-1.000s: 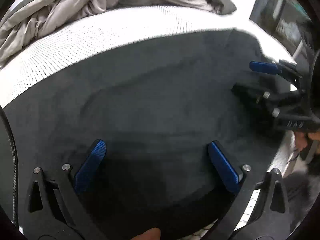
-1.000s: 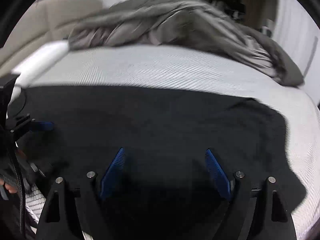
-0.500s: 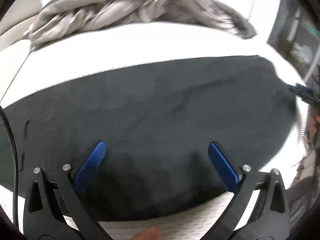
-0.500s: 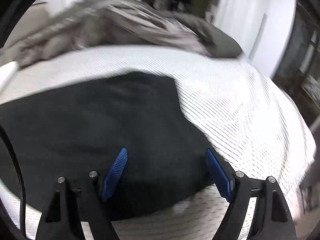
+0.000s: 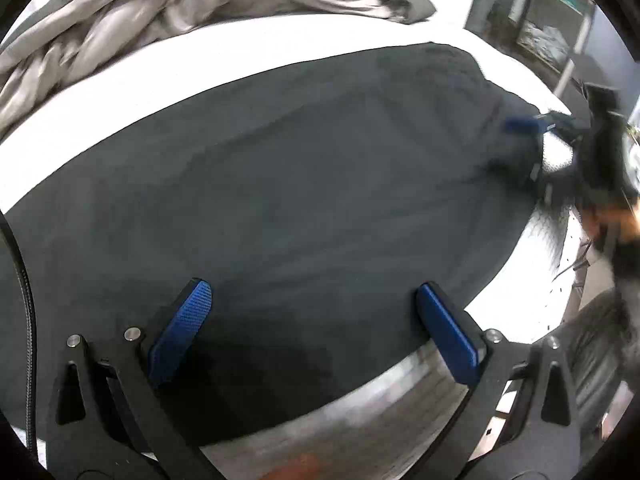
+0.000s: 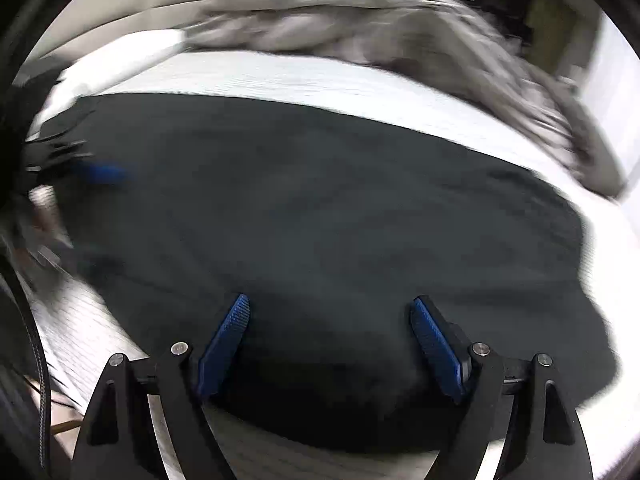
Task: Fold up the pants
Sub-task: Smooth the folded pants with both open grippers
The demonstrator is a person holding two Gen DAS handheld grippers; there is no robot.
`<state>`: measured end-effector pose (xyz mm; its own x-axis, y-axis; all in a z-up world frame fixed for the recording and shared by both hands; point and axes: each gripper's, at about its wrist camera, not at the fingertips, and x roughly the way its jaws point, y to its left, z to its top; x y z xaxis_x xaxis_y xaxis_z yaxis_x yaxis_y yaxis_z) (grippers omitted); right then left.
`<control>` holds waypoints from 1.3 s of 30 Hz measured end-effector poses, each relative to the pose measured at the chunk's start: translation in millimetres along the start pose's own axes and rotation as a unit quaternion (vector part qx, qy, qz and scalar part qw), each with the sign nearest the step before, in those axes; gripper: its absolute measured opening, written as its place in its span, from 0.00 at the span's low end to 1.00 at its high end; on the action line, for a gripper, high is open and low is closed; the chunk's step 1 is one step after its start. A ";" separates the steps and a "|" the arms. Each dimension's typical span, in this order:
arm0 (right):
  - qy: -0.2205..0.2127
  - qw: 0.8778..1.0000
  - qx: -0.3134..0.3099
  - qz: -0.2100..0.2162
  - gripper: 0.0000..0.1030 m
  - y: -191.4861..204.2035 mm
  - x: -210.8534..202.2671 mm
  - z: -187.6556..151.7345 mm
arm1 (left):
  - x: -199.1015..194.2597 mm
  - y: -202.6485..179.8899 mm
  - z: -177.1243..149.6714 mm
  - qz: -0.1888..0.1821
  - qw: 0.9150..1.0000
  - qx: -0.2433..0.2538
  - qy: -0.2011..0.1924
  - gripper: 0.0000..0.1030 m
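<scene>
The black pants [image 5: 300,184] lie spread flat across the white bed sheet [image 5: 200,60]; they also fill the right wrist view [image 6: 320,220]. My left gripper [image 5: 312,320] is open and empty, its blue pads over the pants' near edge. My right gripper [image 6: 330,332] is open and empty, also over the near edge. The right gripper shows blurred at the pants' right end in the left wrist view [image 5: 532,140]. The left gripper shows blurred at the pants' left end in the right wrist view [image 6: 92,176].
A rumpled grey duvet [image 5: 180,4] is heaped along the far side of the bed, also in the right wrist view [image 6: 400,28]. The bed's near edge [image 5: 400,400] runs just below the pants. Shelving [image 5: 560,32] stands beyond the bed's right end.
Both views have swung. The right wrist view turned back left, so the pants fill it again. The right gripper is back in the left wrist view by the pants' right end. Both stayed open.
</scene>
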<state>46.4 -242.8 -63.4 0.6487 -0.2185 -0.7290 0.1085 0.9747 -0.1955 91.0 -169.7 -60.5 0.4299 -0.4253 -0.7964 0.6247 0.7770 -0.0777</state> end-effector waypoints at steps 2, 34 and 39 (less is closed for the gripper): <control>0.012 0.998 0.029 -0.063 0.82 -40.7 -2.5 -18.0 | -16.0 29.5 -12.2 0.024 1.000 -0.011 0.005 0.99; 0.031 0.999 -0.014 0.031 0.84 115.1 66.3 99.1 | -73.3 182.1 -77.1 0.122 0.981 -0.151 -0.032 0.95; 0.052 0.997 0.060 0.011 0.87 44.1 64.6 82.9 | -92.2 178.4 -80.4 0.092 0.981 -0.160 -0.058 0.95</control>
<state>155.6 -210.0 -64.8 0.5706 -0.1937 -0.7980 0.1877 0.9768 -0.1029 110.4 45.5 -49.1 0.5994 -0.2993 -0.7424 0.3009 0.9437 -0.1375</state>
